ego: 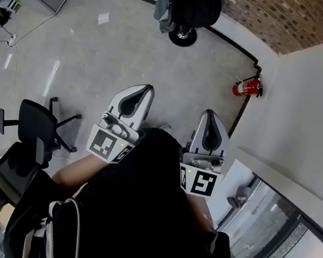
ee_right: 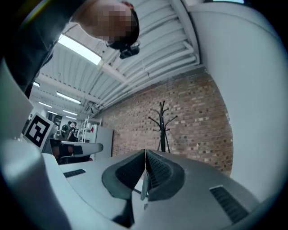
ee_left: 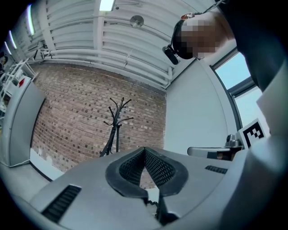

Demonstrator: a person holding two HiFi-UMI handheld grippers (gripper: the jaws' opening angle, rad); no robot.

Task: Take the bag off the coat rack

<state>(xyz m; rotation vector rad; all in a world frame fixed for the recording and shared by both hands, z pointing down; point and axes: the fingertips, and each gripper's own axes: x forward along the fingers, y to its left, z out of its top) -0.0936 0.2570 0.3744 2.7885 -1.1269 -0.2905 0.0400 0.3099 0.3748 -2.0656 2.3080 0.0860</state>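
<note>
A black coat rack (ego: 189, 14) stands far ahead against the brick wall, its round base on the floor. A dark grey bag (ego: 166, 1) hangs on its left side. The rack's bare upper prongs show in the left gripper view (ee_left: 116, 123) and in the right gripper view (ee_right: 163, 128). My left gripper (ego: 149, 89) and right gripper (ego: 210, 114) are held side by side in front of my body, well short of the rack. The left gripper's (ee_left: 144, 151) jaws meet with nothing between them. So do the right gripper's (ee_right: 145, 154).
A black office chair (ego: 31, 129) stands on the grey floor at the left. A red fire extinguisher (ego: 246, 87) sits by the white wall on the right. A sheet of paper (ego: 103, 18) lies on the floor. Windows run along the lower right.
</note>
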